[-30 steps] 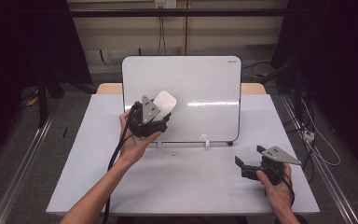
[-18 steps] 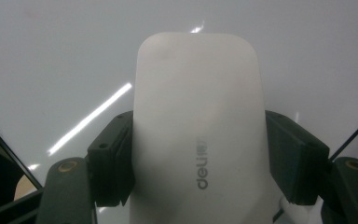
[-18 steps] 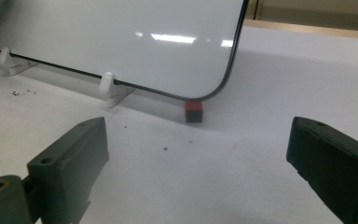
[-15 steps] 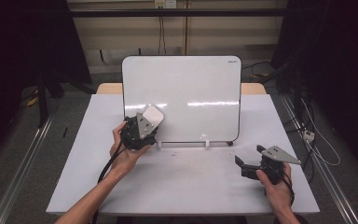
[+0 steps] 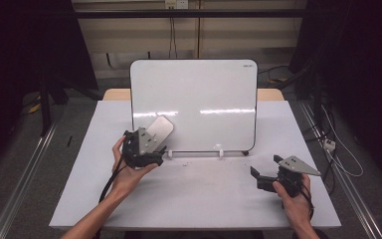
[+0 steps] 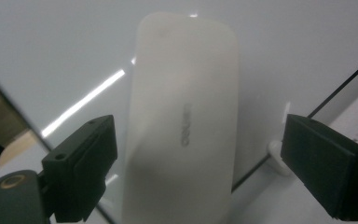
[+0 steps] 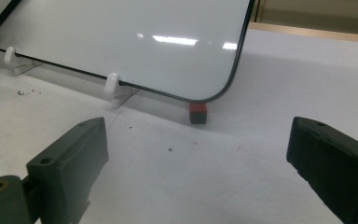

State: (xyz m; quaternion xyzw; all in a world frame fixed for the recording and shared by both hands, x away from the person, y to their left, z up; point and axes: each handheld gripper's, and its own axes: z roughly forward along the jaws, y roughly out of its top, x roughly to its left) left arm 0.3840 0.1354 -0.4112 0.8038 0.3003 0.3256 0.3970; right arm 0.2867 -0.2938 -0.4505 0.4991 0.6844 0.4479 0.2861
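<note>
White eraser point(image 6: 182, 126) sits against the whiteboard point(image 5: 199, 99), lower left, between the left gripper point(image 5: 146, 147) jaws, which just spread apart and aren't pinching it. Right gripper point(image 5: 273, 174) rests wide open on the table point(image 5: 204, 199).

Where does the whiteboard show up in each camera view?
High view: board stands upright at table centre, beyond both hands.
Left gripper view: it is the backdrop behind the eraser.
Right gripper view: it is upper left, with its lower corner showing.
Shared landmark: its black bottom edge.
</note>
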